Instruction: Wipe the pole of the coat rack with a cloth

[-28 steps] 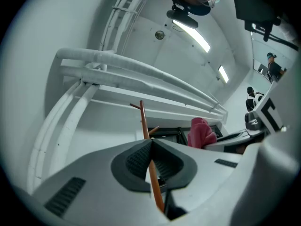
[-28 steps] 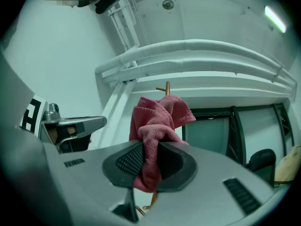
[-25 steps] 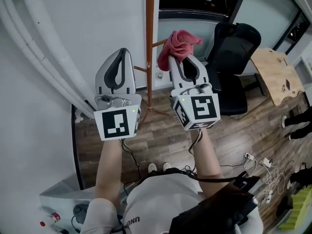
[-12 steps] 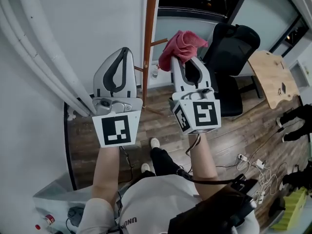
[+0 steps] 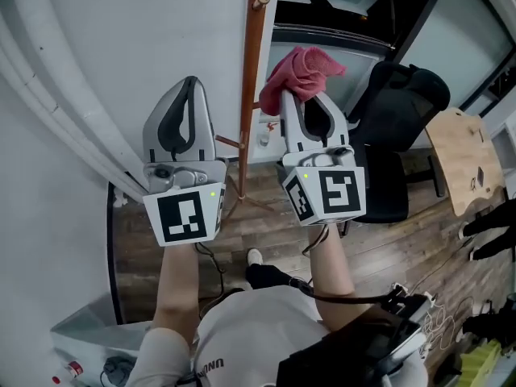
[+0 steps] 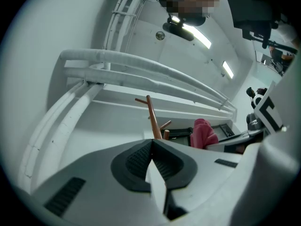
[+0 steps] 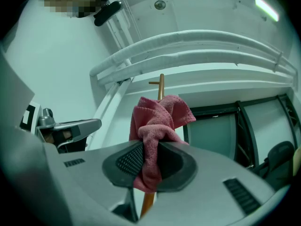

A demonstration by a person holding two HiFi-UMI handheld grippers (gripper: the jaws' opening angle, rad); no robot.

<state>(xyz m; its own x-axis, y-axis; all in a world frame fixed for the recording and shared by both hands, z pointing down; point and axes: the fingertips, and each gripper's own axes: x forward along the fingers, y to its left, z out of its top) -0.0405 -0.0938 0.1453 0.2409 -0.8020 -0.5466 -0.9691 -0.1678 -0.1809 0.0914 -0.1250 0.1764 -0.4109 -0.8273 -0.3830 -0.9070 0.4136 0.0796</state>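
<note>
The coat rack's brown wooden pole (image 5: 251, 79) rises between my two grippers, with short pegs branching off it. My right gripper (image 5: 292, 97) is shut on a bunched pink cloth (image 5: 300, 71), which sits just right of the pole at peg height. In the right gripper view the pink cloth (image 7: 157, 126) covers most of the pole (image 7: 161, 86), whose top pokes out above it. My left gripper (image 5: 192, 81) is shut with nothing in it, left of the pole. The left gripper view shows the pole (image 6: 152, 118) and the cloth (image 6: 203, 133) beyond the closed jaws.
A white wall with thick insulated pipes (image 5: 56, 79) stands at the left. A black office chair (image 5: 397, 127) is right of the rack, a wooden table (image 5: 472, 160) further right. Cables and a power strip (image 5: 407, 297) lie on the wood floor.
Both grippers have risen along the pole and drawn closer to it. The cloth stays clamped in the right gripper. The person has stepped forward toward the rack.
</note>
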